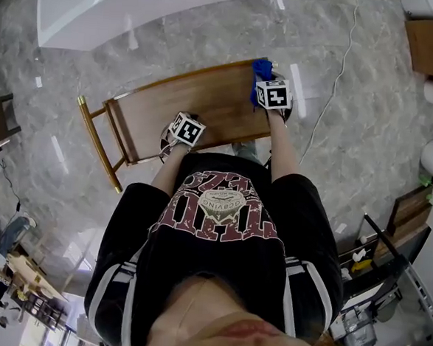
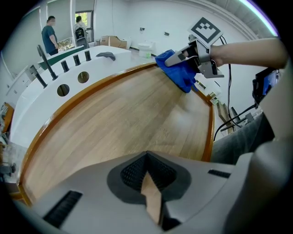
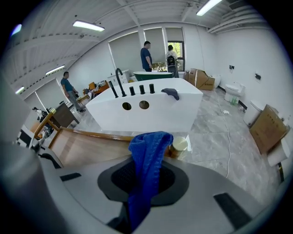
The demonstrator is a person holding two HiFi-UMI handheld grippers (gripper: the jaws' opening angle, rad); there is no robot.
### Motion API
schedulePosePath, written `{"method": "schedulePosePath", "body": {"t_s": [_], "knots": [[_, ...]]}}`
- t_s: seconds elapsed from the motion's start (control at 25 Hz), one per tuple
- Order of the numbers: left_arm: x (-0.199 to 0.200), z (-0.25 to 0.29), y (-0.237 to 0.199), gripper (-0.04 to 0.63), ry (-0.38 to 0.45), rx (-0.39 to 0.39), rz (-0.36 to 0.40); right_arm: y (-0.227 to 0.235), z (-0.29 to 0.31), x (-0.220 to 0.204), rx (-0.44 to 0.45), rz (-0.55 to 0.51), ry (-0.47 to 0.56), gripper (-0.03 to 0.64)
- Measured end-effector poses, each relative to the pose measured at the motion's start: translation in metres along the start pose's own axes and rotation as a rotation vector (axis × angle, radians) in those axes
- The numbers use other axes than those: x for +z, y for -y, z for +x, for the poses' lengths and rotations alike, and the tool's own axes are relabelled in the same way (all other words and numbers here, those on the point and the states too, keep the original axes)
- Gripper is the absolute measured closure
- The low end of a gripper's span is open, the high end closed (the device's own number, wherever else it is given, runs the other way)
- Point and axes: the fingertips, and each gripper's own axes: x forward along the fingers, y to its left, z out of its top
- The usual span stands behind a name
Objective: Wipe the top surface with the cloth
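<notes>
The wooden top (image 1: 199, 104) of a gold-framed stand lies slantwise in front of me. A blue cloth (image 1: 261, 70) sits at its far right corner, pinched in my right gripper (image 1: 265, 82), which is shut on it. In the right gripper view the cloth (image 3: 149, 155) rises out of the shut jaws of the right gripper (image 3: 144, 183) and droops over the wood (image 3: 87, 148). My left gripper (image 1: 184, 131) hovers by the near edge, shut and empty. The left gripper view looks along the boards (image 2: 123, 119) to the cloth (image 2: 178, 71) and the right gripper (image 2: 184, 55).
A white bathtub (image 1: 132, 4) with black taps stands just beyond the stand. A gold leg (image 1: 97, 142) sticks out on the left. A white cable (image 1: 333, 88) runs over the marble floor, and a cardboard box (image 1: 432, 47) lies far right. People (image 3: 146, 57) stand by the far doorway.
</notes>
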Motion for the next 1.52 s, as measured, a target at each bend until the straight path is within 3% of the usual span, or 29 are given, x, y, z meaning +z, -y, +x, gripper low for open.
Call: {"method": "schedulePosePath", "body": {"t_s": [0.24,0.64,0.92,1.12,1.52], "knots": [[0.000,0.001,-0.002,0.549,0.010,-0.013,0.010,-0.005,-0.007,-0.038,-0.010,-0.025,-0.056,0.558],[0.001,-0.001,-0.005,0.549,0.049,0.010,0.017,-0.007,-0.019,-0.070,-0.028,-0.030,-0.064,0.558],[-0.001,-0.006,0.003,0.549,0.116,0.008,-0.009,-0.015,-0.019,-0.072,-0.064,-0.090,-0.064,0.558],[-0.010,-0.010,-0.002,0.549,0.140,0.005,-0.073,-0.036,-0.010,-0.069,-0.033,-0.131,-0.076,0.558],[-0.041,-0.014,-0.005,0.549,0.119,0.015,-0.098,-0.061,-0.003,-0.069,-0.008,-0.114,-0.087,0.558]]}}
